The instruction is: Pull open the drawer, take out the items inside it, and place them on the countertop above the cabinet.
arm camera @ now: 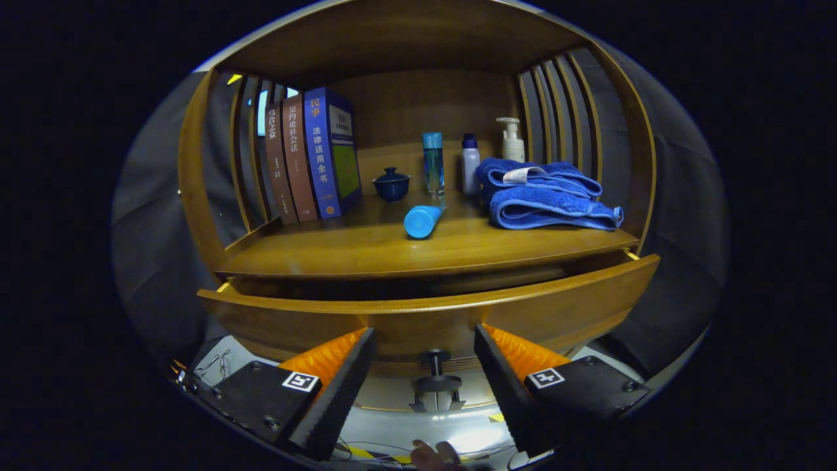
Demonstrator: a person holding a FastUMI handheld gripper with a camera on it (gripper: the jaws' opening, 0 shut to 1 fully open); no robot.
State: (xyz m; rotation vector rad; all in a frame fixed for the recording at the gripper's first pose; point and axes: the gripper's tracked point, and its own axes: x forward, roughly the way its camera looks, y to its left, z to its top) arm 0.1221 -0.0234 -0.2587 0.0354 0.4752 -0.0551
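While the drawer (431, 307) stands pulled partway out of the wooden cabinet (196, 196), a dark gap shows between its front panel and the countertop (366, 245) above, and nothing inside that gap can be made out from this angle. The gripper (425, 366) has its fingers spread wide with nothing between them, and they sit just below and in front of the drawer front; the dark drawer knob (435, 366) sits in the space between them, touched by neither finger.

On the countertop a blue tube (424, 220) lies on its side near the front edge. Behind it stand a tall clear blue bottle (432, 163), a white bottle with a dark cap (470, 165), a pump bottle (511, 140), a small dark blue lidded cup (391, 184) and three upright books (310, 163); a folded blue towel (546, 196) rests beside the bottles. Whether any of these came out of the drawer cannot be told, so this could be a drawer with items waiting inside or one already emptied.

Judging the risks: the tube lies free near the lip and looks likely to roll off if the cabinet is jolted or the drawer is tugged sharply. A reach into the narrow gap could catch the fingers on the countertop's underside. Setting anything down among the bottles could topple the tall, slim ones.
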